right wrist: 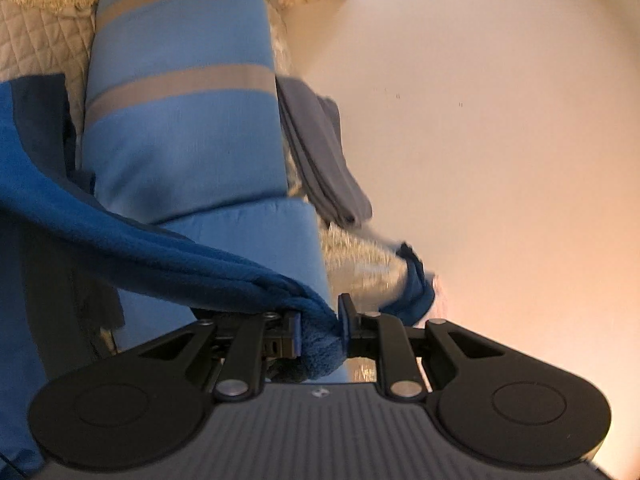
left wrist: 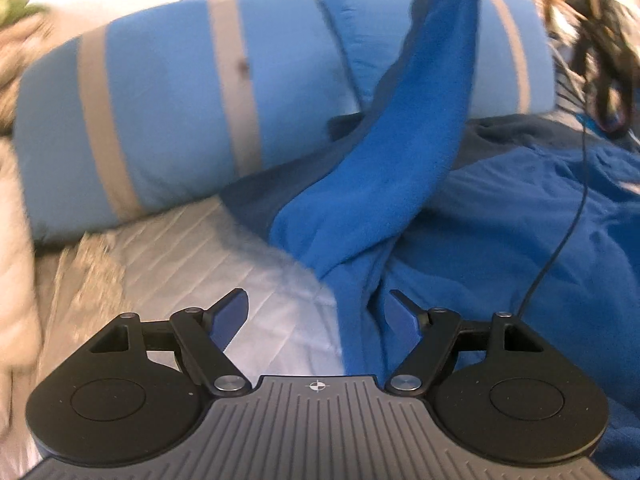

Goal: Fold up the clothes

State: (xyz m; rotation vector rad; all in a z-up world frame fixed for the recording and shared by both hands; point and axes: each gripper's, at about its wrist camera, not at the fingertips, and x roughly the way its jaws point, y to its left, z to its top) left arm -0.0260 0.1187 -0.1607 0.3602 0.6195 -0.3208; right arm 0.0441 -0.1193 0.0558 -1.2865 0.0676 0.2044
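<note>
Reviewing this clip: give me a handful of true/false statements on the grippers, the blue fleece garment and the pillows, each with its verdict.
1. The right gripper is clamped on a bunch of the blue fleece garment. True.
2. The left gripper is closed on the garment. False: its jaws stand wide open, with fleece lying between them but no pad pressing on it.
3. The striped pillow is light blue with grey-beige bands. True.
4. The garment lies flat and neatly folded. False: a strip of it is pulled up off the bed toward the top of the left wrist view.
5. The pillow stripes are red. False: they are grey-beige.
</note>
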